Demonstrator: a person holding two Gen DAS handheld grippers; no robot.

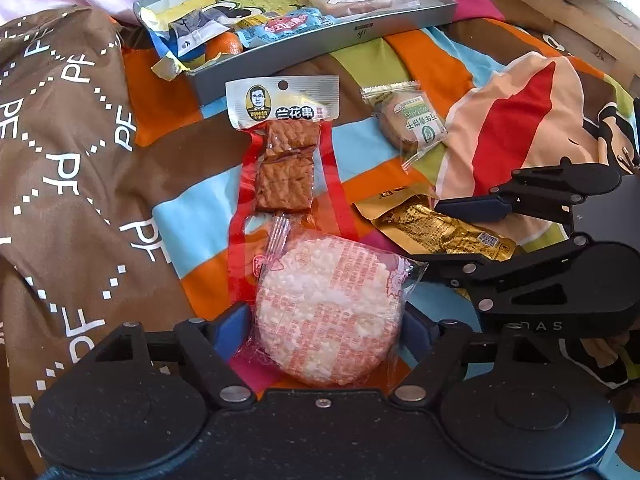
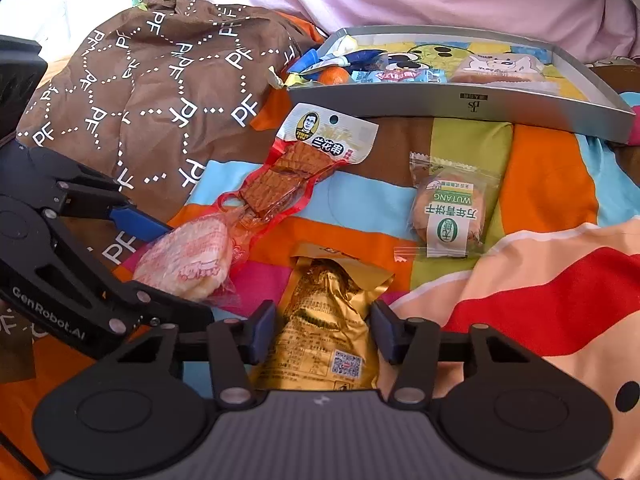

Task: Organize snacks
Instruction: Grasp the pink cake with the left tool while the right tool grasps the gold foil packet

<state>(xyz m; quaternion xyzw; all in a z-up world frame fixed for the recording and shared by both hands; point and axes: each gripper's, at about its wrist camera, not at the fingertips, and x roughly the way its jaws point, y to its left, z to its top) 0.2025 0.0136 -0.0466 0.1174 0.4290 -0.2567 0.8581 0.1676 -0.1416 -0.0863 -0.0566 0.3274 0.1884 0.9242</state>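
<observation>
We have the left gripper (image 1: pixel 326 326) around the round rice cracker (image 1: pixel 328 312) at the lower middle of the left wrist view; the two blue pads stand at its sides. They seem to touch the wrapper, but we cannot tell if they really press it. This cracker is, we judge, light and brittle, and its clear film is slippery, so we should squeeze gently on the edge of the disc and not on the loose sealed ends.

In the right wrist view the right gripper (image 2: pixel 322 330) is apart, one pad on each side of the gold pouch (image 2: pixel 324 320) at the lower middle, with small gaps. The pouch looks soft and crinkled, with something lumpy inside; we think a hold on the thick middle is safer than on the flat top seal.

The cracker lies on the lower end of the long tofu snack pack (image 1: pixel 282 152), so lifting may drag that pack. The green-label biscuit (image 2: pixel 450 212) lies apart at the right middle. The grey tray (image 1: pixel 320 36), at the upper part of both views, already holds an orange (image 1: pixel 224 46) and several packets; free room seems to remain at its middle. The striped bedding (image 1: pixel 192 208) under everything is soft and uneven, and the brown patterned cloth (image 1: pixel 60 140) bulges at the left.
</observation>
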